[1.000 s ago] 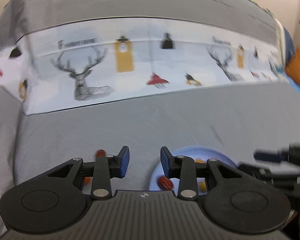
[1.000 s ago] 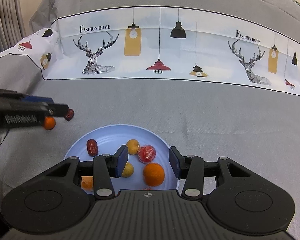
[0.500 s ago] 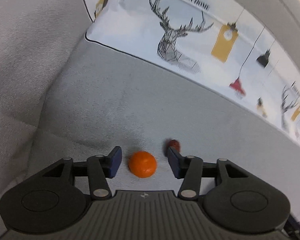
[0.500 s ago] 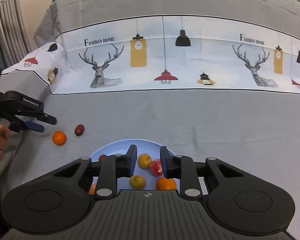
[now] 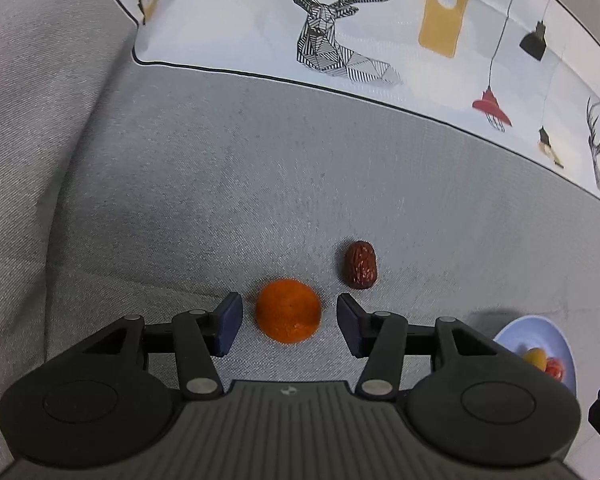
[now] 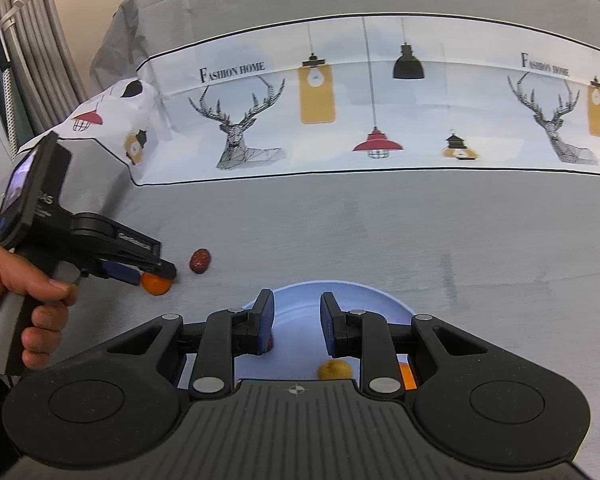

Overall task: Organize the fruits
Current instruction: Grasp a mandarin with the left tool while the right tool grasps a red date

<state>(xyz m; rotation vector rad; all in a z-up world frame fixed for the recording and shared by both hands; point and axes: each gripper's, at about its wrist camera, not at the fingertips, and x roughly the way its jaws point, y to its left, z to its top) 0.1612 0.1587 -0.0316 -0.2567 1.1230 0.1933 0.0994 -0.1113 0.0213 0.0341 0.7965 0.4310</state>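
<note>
so since a moment ago the left gripper (image 5: 289, 322) has crept in closer on the orange (image 5: 288, 311); fingers spread wide with the fruit sitting right between them, not touching either pad, looks lined up for a squeeze; the date (image 5: 360, 265) lies just beside it on the grey cloth (image 5: 220, 184). left hand (image 6: 24, 300) holds its tool low and near level; right gripper (image 6: 296, 322) hovers over the blue plate (image 6: 380, 300), partly open, holding nothing, probably just waiting; a few fruits already in there.
</note>
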